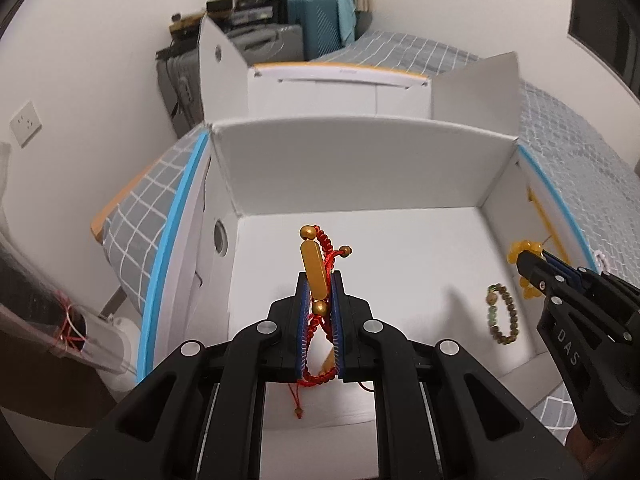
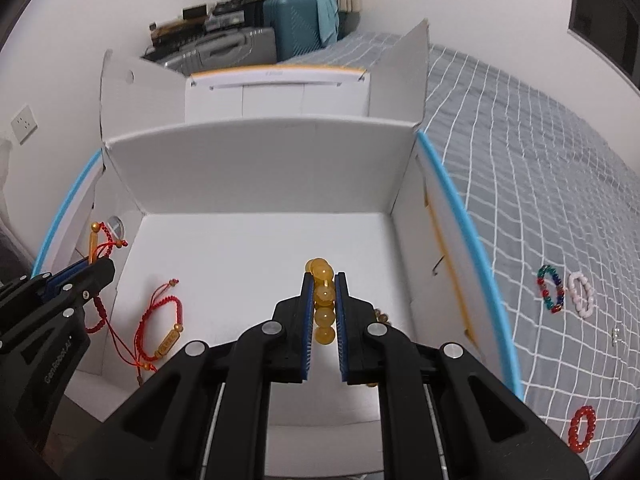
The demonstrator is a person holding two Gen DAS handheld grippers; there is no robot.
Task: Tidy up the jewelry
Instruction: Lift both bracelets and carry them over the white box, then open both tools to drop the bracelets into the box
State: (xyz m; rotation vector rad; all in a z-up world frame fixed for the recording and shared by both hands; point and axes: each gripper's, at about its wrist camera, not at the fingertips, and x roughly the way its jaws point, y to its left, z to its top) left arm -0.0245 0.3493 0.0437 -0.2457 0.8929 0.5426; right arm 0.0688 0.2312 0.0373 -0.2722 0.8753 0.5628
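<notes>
**Red cord and amber beads over the white box**

Left gripper (image 1: 319,312) pinches a red cord bracelet (image 1: 316,276), limp and light, best held at its stiff gold bar. Right gripper (image 2: 324,308) pinches a smooth, probably slippery amber bead bracelet (image 2: 323,304). Both hang above the box (image 2: 256,168). Inside lie two bracelets: one red cord (image 2: 160,328), one brown-green beaded (image 1: 502,314). Three lie on the bedspread (image 2: 520,160).

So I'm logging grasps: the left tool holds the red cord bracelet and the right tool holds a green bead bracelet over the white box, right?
Not quite. The right tool holds a yellow bead bracelet, per the right wrist view. The left tool does hold the red cord bracelet over the white box.
</notes>
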